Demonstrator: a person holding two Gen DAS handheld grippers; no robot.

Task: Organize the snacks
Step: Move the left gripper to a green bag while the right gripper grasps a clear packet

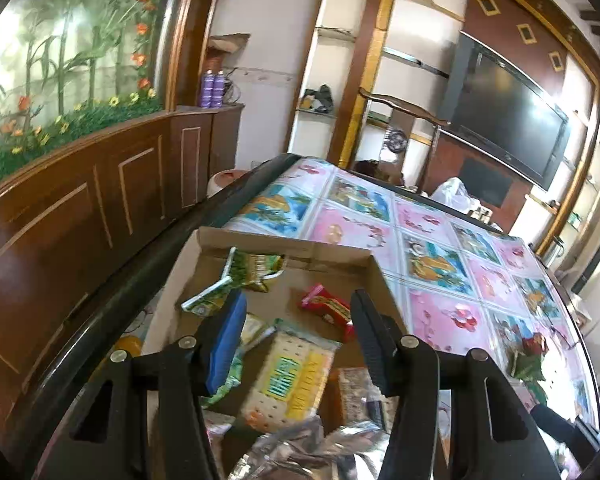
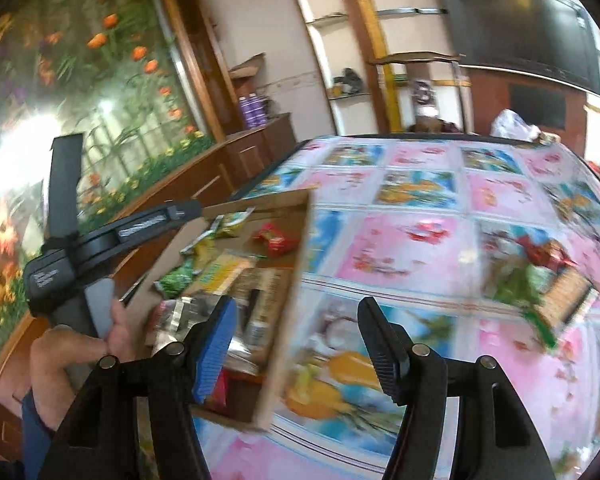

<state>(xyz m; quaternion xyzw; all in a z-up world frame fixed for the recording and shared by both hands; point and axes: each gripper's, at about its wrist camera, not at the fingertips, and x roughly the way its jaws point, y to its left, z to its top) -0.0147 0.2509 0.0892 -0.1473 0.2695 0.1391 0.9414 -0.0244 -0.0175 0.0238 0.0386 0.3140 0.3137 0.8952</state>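
- Left claw (image 1: 298,332), seen from its own wrist camera, hangs with its jaws apart and empty over an open cardboard box (image 1: 342,258) that sits near the left edge of the worktop (image 1: 440,216).
- Inside the box lie loose snacks: a cracker packet (image 1: 290,376) directly below the claw, a red packet (image 1: 326,306) near the right wall, green packets (image 1: 236,280) toward the far wall, and crinkled silver foil bags (image 1: 300,444) nearest the camera.
- Right claw (image 2: 296,338), from its wrist camera, also has its jaws apart, holding nothing, above the box's right wall (image 2: 290,300).
- Beyond it, a small pile of snacks (image 2: 540,280), red, green and a cracker pack, lies on the floral cloth well apart from the box; blur hides the details.
- The left hand (image 2: 116,332) grips its tool beside the box.
- These packets are probably light, soft and slippery, and the crackers brittle; a gentle pinch on a sealed end or across a flat face seems the safest hold.
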